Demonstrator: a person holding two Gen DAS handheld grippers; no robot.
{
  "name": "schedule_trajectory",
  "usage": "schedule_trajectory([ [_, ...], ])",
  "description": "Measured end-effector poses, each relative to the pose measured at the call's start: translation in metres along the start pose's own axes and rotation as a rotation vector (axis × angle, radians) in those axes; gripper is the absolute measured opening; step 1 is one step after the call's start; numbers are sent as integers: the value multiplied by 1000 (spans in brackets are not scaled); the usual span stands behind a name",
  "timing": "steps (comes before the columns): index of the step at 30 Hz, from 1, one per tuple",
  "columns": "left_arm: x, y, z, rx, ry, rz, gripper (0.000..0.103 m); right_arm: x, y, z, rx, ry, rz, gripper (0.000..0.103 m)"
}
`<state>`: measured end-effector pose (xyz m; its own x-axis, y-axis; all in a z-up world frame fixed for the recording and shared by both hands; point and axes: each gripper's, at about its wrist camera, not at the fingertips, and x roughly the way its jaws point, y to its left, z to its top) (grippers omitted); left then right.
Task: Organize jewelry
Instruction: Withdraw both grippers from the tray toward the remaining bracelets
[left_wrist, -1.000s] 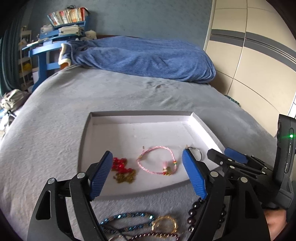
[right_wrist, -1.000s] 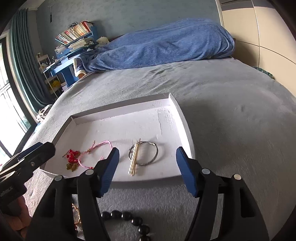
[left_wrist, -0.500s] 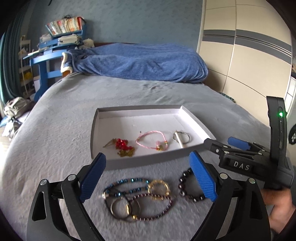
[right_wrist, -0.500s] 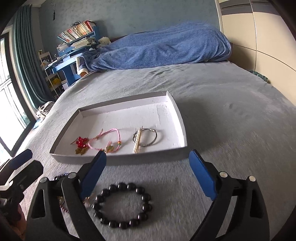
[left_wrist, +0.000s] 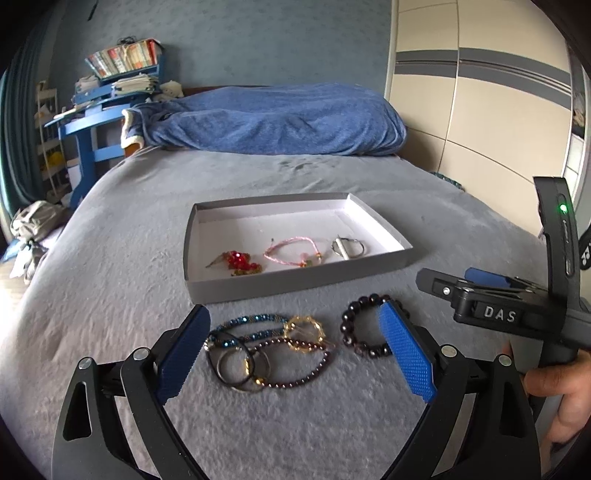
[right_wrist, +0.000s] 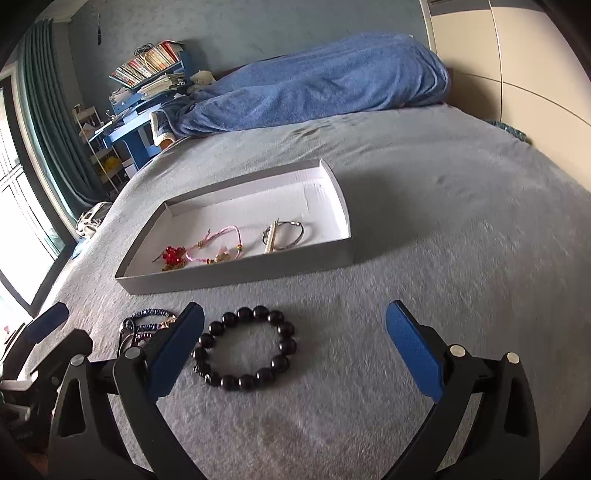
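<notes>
A shallow grey tray (left_wrist: 295, 282) (right_wrist: 236, 275) lies on the grey bed. It holds a red bead piece (left_wrist: 238, 260), a pink cord bracelet (left_wrist: 291, 251) and a silver bangle (left_wrist: 349, 247). In front of the tray lie a tangle of bead bracelets and rings (left_wrist: 266, 347) and a black bead bracelet (right_wrist: 287, 346). My left gripper (left_wrist: 294, 312) hangs open above the tangle, touching nothing. My right gripper (right_wrist: 295, 308) hovers over the black bracelet; its jaws are opening, and nothing is held between them.
A blue blanket (left_wrist: 273, 122) is heaped at the far end of the bed. A blue desk with books (left_wrist: 110, 92) stands far left, and a wardrobe (left_wrist: 480, 110) lines the right. A hand (left_wrist: 554, 387) holds the right gripper. Curtains and a window (right_wrist: 22, 184) are at the left.
Both grippers have drawn back from over the tray toward the near side of the bed, and their jaws have spread wider. The loose bracelets have come into view beneath them.
</notes>
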<state>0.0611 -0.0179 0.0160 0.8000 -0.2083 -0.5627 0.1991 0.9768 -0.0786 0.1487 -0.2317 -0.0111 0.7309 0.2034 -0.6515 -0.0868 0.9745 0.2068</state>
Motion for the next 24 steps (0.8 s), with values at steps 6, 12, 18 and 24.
schedule_trajectory([
  [6,0,-5,-4,15,13,8,93,-1,-5,-3,21,19,-14,97],
  [12,4,-3,-6,16,34,31,93,3,-9,-6,21,44,-41,97],
  [18,8,3,-6,6,46,73,93,9,-9,-9,11,73,-30,97],
  [24,13,3,-7,30,64,80,92,13,-3,-11,-26,94,-15,94],
])
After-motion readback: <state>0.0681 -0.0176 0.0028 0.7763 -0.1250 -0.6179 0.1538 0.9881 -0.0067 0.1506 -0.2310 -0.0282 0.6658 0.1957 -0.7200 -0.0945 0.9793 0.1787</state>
